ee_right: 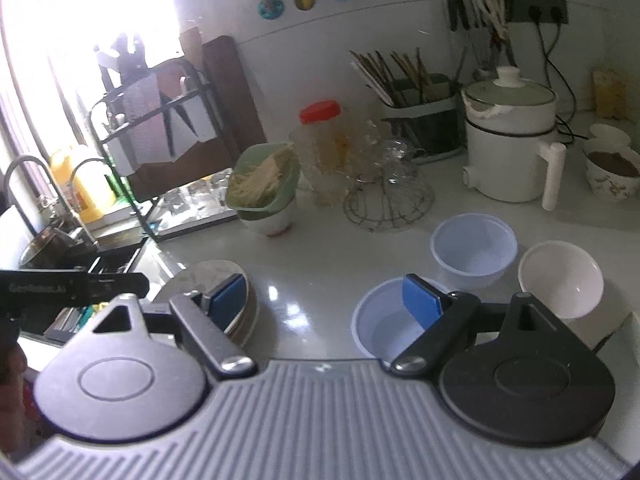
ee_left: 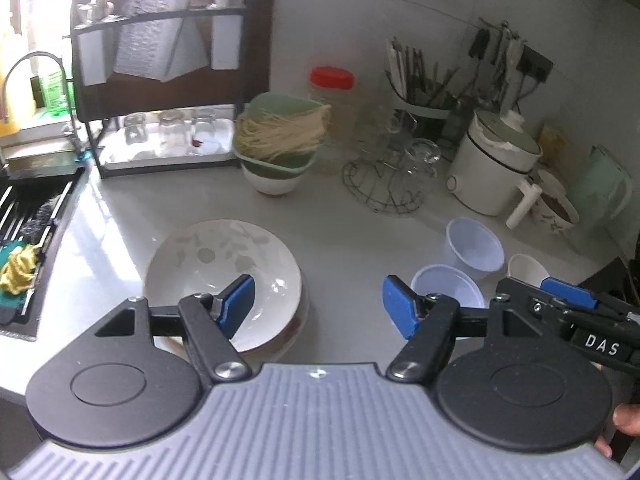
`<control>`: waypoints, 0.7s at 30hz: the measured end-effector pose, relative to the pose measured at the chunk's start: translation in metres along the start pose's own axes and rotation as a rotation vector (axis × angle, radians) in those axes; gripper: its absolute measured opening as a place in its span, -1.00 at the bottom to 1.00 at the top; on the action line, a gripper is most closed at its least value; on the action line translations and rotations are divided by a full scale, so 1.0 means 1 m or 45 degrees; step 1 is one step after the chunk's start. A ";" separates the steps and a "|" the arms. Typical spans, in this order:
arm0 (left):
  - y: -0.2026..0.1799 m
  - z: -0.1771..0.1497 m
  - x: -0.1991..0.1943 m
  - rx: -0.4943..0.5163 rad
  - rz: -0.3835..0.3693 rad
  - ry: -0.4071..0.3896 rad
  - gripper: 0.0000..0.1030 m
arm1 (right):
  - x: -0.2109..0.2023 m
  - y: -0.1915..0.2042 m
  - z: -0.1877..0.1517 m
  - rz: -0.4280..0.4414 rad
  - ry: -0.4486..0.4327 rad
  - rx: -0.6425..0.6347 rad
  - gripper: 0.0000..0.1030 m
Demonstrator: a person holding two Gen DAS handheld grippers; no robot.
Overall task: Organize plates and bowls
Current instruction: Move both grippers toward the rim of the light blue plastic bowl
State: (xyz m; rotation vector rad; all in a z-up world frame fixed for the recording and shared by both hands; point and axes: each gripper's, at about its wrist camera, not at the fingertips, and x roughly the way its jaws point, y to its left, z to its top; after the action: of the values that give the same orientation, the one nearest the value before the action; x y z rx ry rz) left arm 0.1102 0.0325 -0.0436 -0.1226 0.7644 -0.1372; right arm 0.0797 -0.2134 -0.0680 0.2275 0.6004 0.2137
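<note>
A white bowl-shaped plate with a faint leaf print tops a short stack of dishes on the white counter. My left gripper hangs open just above it, its left pad over the plate's near side and nothing between the jaws. Two pale blue plastic bowls and a small white bowl sit to the right. My right gripper is open over bare counter, its right pad above the nearer blue bowl's rim. In the left wrist view the right gripper shows at the right edge.
At the back stand a green bowl of dry noodles on a white bowl, a wire basket with glasses, a white electric pot, a red-lidded jar and a black dish rack. A sink lies at the left.
</note>
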 end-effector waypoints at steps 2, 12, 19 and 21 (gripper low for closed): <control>-0.005 0.000 0.010 0.014 -0.024 0.013 0.46 | 0.002 -0.005 -0.004 -0.026 0.004 0.011 0.67; -0.034 0.000 0.068 0.064 -0.129 0.088 0.46 | 0.017 -0.048 -0.015 -0.180 0.043 0.099 0.67; -0.049 -0.009 0.119 0.108 -0.180 0.161 0.46 | 0.046 -0.076 -0.042 -0.180 0.140 0.209 0.66; -0.053 -0.011 0.133 0.108 -0.198 0.191 0.46 | 0.051 -0.087 -0.044 -0.151 0.145 0.283 0.66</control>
State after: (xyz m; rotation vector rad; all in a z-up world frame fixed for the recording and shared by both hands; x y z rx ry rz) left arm 0.1933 -0.0425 -0.1335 -0.0916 0.8970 -0.3288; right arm 0.1066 -0.2761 -0.1536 0.3951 0.7492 0.0452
